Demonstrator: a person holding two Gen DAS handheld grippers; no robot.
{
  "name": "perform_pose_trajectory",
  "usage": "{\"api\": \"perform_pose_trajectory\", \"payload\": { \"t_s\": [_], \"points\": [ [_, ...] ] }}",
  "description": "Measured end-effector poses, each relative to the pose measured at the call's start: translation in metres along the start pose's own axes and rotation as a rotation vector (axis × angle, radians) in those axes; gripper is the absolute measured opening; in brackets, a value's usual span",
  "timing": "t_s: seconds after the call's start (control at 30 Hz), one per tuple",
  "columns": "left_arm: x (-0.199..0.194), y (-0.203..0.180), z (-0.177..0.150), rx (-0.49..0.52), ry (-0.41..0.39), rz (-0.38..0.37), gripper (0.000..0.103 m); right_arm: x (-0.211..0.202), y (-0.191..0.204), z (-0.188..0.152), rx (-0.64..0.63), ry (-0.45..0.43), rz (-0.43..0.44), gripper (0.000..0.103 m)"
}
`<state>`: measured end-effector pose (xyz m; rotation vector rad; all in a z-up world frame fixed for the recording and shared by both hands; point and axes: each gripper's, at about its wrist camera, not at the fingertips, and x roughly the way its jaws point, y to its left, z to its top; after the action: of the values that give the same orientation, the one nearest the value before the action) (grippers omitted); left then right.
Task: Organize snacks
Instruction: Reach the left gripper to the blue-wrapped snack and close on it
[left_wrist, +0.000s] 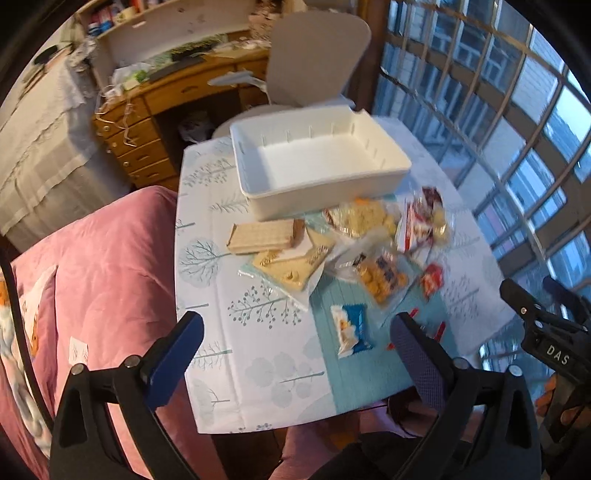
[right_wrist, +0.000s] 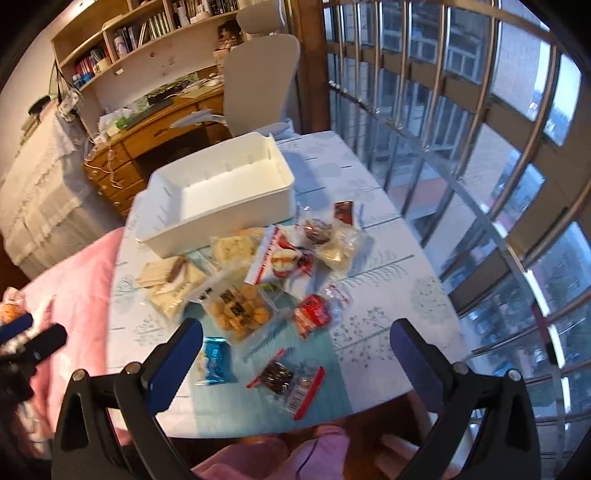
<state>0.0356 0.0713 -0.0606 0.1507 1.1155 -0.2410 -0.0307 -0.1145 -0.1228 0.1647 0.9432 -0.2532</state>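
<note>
An empty white bin (left_wrist: 317, 162) (right_wrist: 221, 199) stands at the far side of a small table (left_wrist: 214, 295) (right_wrist: 388, 295). Several snack packs lie in front of it: a wafer pack (left_wrist: 264, 236), a clear bag of round biscuits (left_wrist: 382, 277) (right_wrist: 238, 308), a blue-and-white pack (left_wrist: 351, 330) (right_wrist: 214, 360), a red pack (right_wrist: 312, 317) and a dark pack with red edges (right_wrist: 284, 380). My left gripper (left_wrist: 299, 350) is open and empty above the table's near edge. My right gripper (right_wrist: 299, 354) is open and empty, above the near snacks.
A pink bedspread (left_wrist: 92, 277) lies left of the table. A grey chair (left_wrist: 314, 55) and a cluttered wooden desk (left_wrist: 155, 122) stand behind it. A barred window (right_wrist: 480, 147) runs along the right. The other gripper shows at each view's edge (left_wrist: 546, 332) (right_wrist: 26, 339).
</note>
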Motion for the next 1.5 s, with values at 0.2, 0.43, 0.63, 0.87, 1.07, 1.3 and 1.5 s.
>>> {"api": "perform_pose_trajectory", "payload": {
  "t_s": [0.2,0.43,0.63,0.87,1.07,1.3,1.5],
  "points": [
    [0.034,0.007,-0.008,0.044,0.088,-0.063,0.099,0.01,0.012,-0.031,-0.056,-0.044,-0.046,0.102],
    [0.077,-0.002,-0.011,0.064,0.188,-0.108,0.099,0.03,0.021,-0.061,-0.133,-0.065,-0.002,0.102],
    [0.115,-0.018,-0.011,0.065,0.246,-0.11,0.099,0.055,0.025,-0.079,-0.235,-0.045,0.027,0.102],
    [0.152,-0.031,-0.006,0.043,0.317,-0.13,0.099,0.088,0.036,-0.099,-0.414,-0.026,0.041,0.102],
    [0.186,-0.039,-0.009,-0.01,0.404,-0.111,0.097,0.114,0.044,-0.11,-0.54,0.038,0.099,0.093],
    [0.218,-0.051,-0.017,-0.034,0.499,-0.097,0.081,0.139,0.039,-0.108,-0.604,0.132,0.171,0.082],
    [0.242,-0.055,-0.025,-0.052,0.571,-0.102,0.058,0.149,0.044,-0.109,-0.662,0.186,0.26,0.071]
  ]
}}
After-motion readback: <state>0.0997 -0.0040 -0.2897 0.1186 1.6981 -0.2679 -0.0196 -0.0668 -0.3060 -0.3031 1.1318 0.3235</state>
